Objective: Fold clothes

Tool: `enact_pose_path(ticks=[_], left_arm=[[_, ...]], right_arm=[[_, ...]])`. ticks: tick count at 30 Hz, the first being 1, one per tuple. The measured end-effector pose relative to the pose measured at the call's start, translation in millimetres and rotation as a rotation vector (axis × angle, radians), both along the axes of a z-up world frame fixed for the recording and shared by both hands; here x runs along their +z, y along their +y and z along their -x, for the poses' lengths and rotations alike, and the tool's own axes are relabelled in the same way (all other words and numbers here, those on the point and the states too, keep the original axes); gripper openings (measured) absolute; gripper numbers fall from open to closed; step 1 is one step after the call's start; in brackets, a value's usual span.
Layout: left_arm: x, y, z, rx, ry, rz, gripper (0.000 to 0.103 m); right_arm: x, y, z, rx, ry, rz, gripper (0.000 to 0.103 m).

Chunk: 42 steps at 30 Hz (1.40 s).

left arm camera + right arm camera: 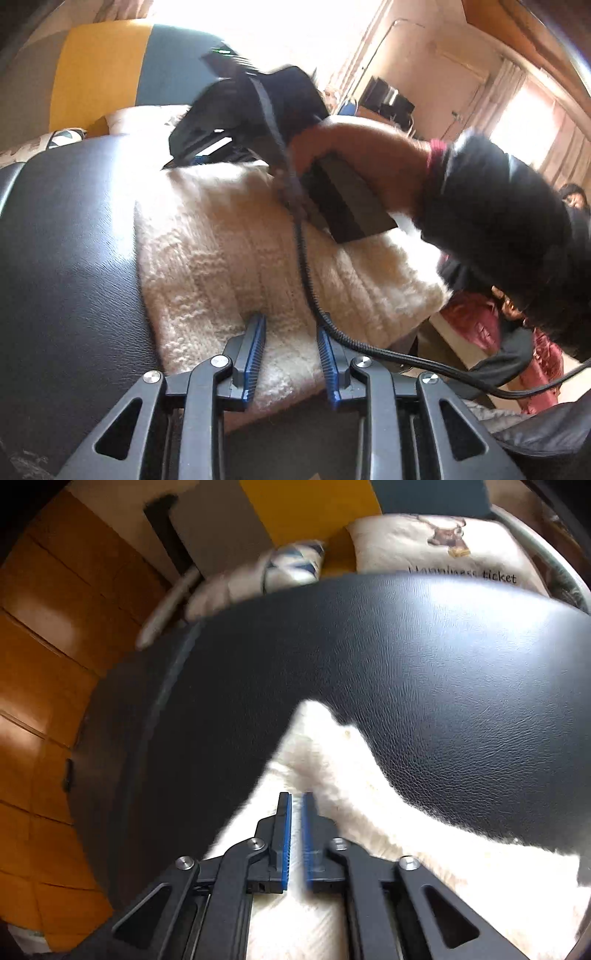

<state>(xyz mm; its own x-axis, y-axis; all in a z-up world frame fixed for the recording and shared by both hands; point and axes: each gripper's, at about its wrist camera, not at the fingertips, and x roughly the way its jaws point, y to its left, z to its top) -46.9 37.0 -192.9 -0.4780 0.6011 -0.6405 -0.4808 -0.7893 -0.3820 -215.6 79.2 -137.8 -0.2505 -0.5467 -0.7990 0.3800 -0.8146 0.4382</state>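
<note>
Left gripper sits at the near edge of the cream knitted sweater, jaws spread, blue pads either side of a strip of knit but not closed on it; a black braided cable runs across the sweater and passes just by the right-hand pad. Right gripper, in its own view, has jaws nearly pressed together with a thin gap between the blue pads; it hovers over a pointed corner of the sweater; whether any fabric is pinched cannot be told, the corner is blurred.

Sweater lies in a folded block on a black leather-look surface, knit ribs running away from the left camera; its right edge hangs near the surface's edge.

In the left view the right gripper reaches the far edge of the sweater, held by a hand in a dark sleeve with a red cuff showing; image blurred there.

Beyond the black surface: a white cushion with a printed deer and lettering, a second patterned cushion, a yellow and dark blue panel behind them; orange wooden floor at the left of the right view; bright window at far right of the left view.
</note>
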Motion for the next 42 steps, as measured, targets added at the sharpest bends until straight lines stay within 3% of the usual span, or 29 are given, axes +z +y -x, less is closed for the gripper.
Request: enact_pose_path(ticks=[2,5,7,9,12,16,18,20,23,27,29,30,31,32,33,35,38,42], left_arm=[[5.2,-5.8,-3.8,0.015,0.010,-0.012,0.028],[13.9,-19.6,-16.9,0.051,0.032,-0.015,0.028],[25.4,-40.2,-67.3,0.073,0.046,-0.023,0.028],[30.9,-43.3,-72.8,0.091,0.053,-0.023,0.028],[47.8,-49.1,-75.6,0.102,0.081,0.008,0.028],[66.7,-32.2,-45.9,0.068,0.131,0.064,0.028],[61.8,-27.3,-19.7,0.034,0.099,0.088,0.028],[38.3,-13.6,1.4,-0.011,-0.028,0.130,0.028],[30.6,-15.4,-8.0,0.014,-0.001,0.112,0.028],[38.9,-33.8,-2.9,0.030,-0.035,0.032,0.029],[47.1,-54.5,0.3,0.057,-0.076,-0.083,0.032],[50.1,-64.9,6.7,0.077,-0.092,-0.134,0.033],[53.5,-77.5,8.0,0.099,-0.100,-0.178,0.036],[56.4,-90.0,10.1,0.121,-0.109,-0.220,0.040],[55.7,-101.3,18.7,0.141,-0.120,-0.260,0.042],[48.3,-119.6,35.2,0.163,-0.177,-0.313,0.051],[34.9,-138.0,56.0,0.169,-0.271,-0.358,0.055],[-3.4,-110.7,93.0,0.083,-0.361,-0.332,0.055]], right_arm=[[19.1,18.2,-14.0,-0.023,0.040,0.057,0.013],[45.5,51.2,-45.6,-0.020,0.091,0.145,0.028],[56.9,71.4,-74.2,0.016,0.118,0.145,0.040],[59.1,85.8,-98.4,0.053,0.132,0.118,0.044],[53.8,104.2,-133.0,0.067,0.139,0.056,0.044],[31.4,121.4,-160.7,0.055,0.115,-0.035,0.044],[12.8,122.7,-170.8,0.048,0.135,-0.080,0.043],[1.3,126.3,-178.7,0.025,0.152,-0.083,0.043],[0.8,132.5,-183.1,-0.017,0.167,-0.036,0.043],[10.3,142.1,-190.6,-0.050,0.176,0.029,0.044],[19.6,152.8,-194.7,-0.086,0.162,0.094,0.050],[25.2,161.6,-197.7,-0.121,0.159,0.140,0.062],[27.1,167.8,-197.7,-0.164,0.162,0.175,0.084],[29.1,175.3,-198.2,-0.200,0.157,0.206,0.097],[31.2,183.3,-199.0,-0.234,0.151,0.237,0.103],[27.5,201.2,-207.1,-0.288,0.108,0.278,0.103],[7.2,212.2,-198.7,-0.327,0.005,0.319,0.103],[-16.1,202.3,-181.9,-0.305,-0.081,0.331,0.103]])
